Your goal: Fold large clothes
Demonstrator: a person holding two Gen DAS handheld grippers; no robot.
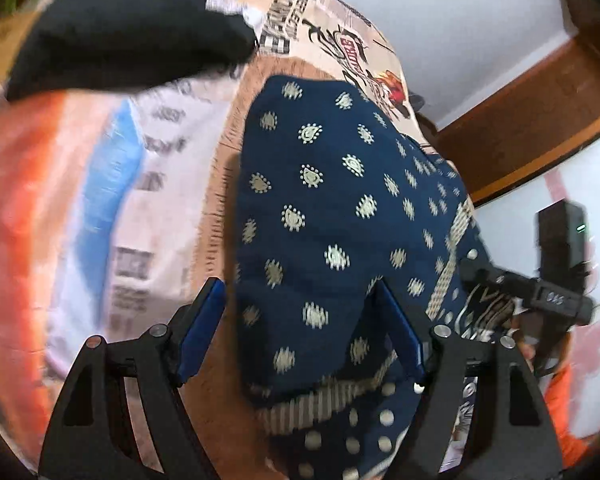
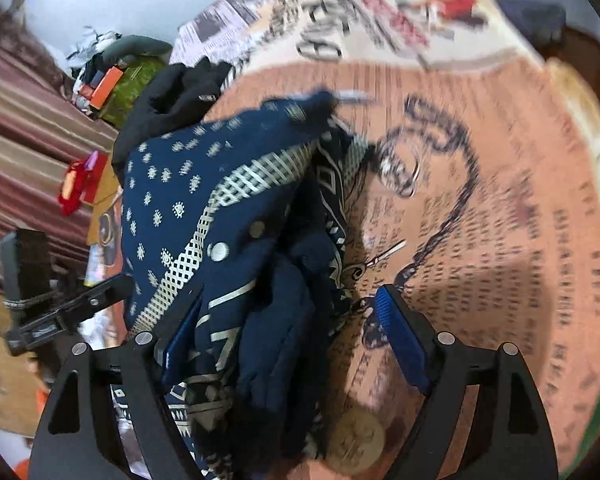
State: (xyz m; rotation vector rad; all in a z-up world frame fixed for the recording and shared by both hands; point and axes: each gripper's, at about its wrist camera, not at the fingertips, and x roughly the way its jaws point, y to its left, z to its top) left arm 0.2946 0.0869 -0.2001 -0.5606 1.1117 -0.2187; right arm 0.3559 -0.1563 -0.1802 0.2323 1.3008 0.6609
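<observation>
Left wrist view: printed bedsheet (image 1: 168,184) covers the surface, white wall and brown wood trim (image 1: 528,120) beyond it; navy patterned garment (image 1: 324,208) lies on the sheet, black cloth (image 1: 132,28) heaped past its far-left corner, and the left gripper (image 1: 300,320) is spread wide, garment's near edge bunched between the blue pads (image 1: 204,328), right pad touching fabric, nothing clamped. Right wrist view: same sheet (image 2: 500,200), striped maroon fabric (image 2: 28,128) and clutter left of the garment (image 2: 228,208); right gripper (image 2: 296,328) is wide apart, left pad pressed against the bunched folds, right pad over bare sheet.
</observation>
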